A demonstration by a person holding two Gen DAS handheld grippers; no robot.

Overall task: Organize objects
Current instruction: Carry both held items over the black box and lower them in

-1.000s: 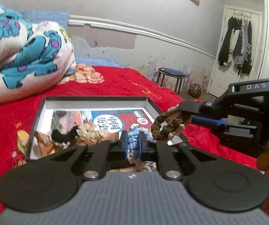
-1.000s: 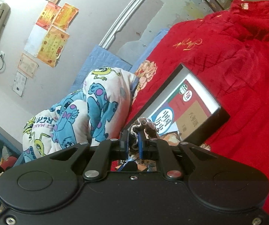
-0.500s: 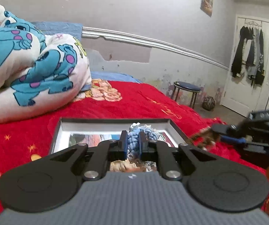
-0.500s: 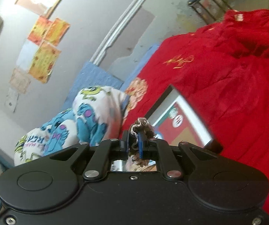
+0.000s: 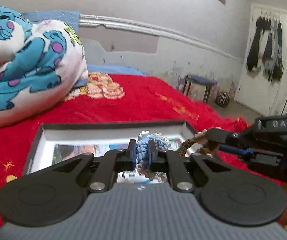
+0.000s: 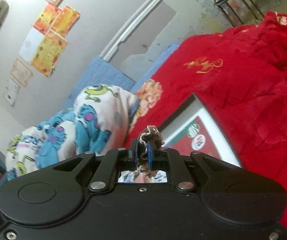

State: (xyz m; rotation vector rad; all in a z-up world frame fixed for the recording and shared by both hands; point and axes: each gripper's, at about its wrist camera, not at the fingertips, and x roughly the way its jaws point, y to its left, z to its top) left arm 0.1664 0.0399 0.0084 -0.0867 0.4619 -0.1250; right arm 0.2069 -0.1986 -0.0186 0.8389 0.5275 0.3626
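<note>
Pinching a blue braided cord (image 5: 142,150) between its closed fingers (image 5: 131,156), the left gripper (image 5: 141,157) holds it just above the open black box (image 5: 111,125) lying on the red bedspread (image 5: 139,100). To its right, the right gripper (image 5: 213,143) has its fingers (image 6: 150,154) shut on a brown braided cord (image 6: 152,135), whose free end hangs over the box's right edge. Beyond the fingers, a cartoon-print quilt (image 5: 23,60) lies bunched at the far left.

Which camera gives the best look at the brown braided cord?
The left wrist view: the brown braided cord hangs sideways from the right gripper. The right wrist view shows only a bunched end between its fingers.
</note>
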